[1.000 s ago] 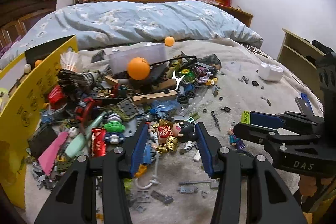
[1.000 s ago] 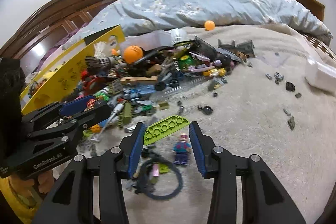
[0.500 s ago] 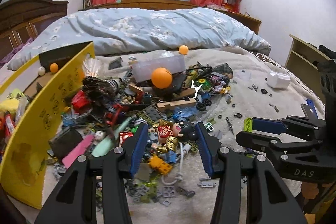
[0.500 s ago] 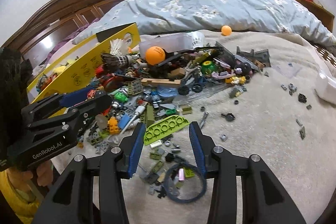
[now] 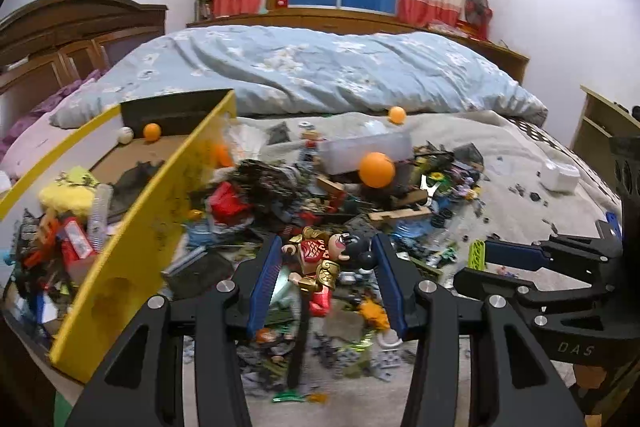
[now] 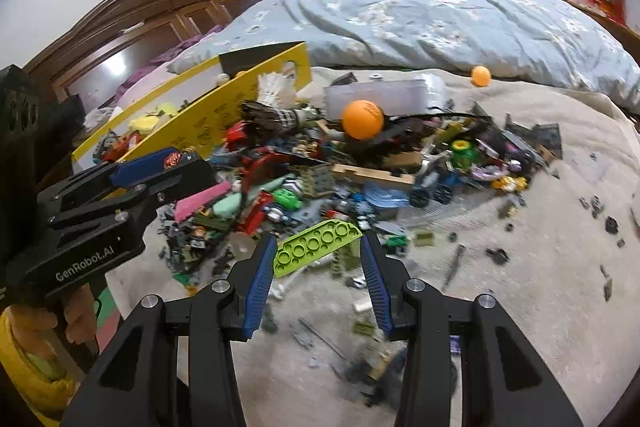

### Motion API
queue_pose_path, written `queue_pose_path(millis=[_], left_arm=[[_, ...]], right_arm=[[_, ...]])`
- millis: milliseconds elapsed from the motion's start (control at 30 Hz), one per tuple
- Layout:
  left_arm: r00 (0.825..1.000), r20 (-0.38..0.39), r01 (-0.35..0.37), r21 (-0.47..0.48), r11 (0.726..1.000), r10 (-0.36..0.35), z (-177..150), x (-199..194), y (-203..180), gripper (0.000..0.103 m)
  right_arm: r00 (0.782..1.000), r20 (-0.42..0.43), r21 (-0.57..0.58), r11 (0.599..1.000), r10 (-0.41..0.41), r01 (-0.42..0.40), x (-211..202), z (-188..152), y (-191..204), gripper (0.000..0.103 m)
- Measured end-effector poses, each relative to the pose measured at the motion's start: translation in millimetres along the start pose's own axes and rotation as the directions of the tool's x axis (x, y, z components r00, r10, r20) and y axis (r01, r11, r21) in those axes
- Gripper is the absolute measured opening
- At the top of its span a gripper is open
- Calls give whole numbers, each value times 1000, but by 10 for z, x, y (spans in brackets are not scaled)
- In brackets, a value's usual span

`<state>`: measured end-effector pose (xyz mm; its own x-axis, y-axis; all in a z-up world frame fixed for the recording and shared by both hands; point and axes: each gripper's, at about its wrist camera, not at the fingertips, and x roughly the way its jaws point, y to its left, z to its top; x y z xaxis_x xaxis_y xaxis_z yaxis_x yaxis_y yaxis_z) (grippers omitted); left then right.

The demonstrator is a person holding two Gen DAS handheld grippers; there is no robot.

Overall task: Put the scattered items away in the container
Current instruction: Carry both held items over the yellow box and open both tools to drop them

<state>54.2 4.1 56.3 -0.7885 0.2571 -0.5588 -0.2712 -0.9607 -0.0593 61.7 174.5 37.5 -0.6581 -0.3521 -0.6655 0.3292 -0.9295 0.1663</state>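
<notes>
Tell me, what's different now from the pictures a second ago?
Both grippers lifted off the blanket with their catch: the left gripper carries the toy figure, the right gripper the green plate. The yellow box looks nearer. The pile and orange ball stayed put.

A red-and-gold toy figure (image 5: pixel 320 267) is held between blue pads above the heap of scattered toys (image 5: pixel 340 195). A lime studded plate (image 6: pixel 318 247) is apparently gripped likewise. The yellow box (image 5: pixel 132 239) stands open beside the heap, partly filled.
</notes>
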Motion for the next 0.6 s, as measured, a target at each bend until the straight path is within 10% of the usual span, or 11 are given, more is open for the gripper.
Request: queue_pose_path(millis=[600], left_arm=[[969,49,-235,-121,964,242,120,-461,1196,46]], right_arm=[[987,-41,-145,976,157,-161,373,364,959,44]])
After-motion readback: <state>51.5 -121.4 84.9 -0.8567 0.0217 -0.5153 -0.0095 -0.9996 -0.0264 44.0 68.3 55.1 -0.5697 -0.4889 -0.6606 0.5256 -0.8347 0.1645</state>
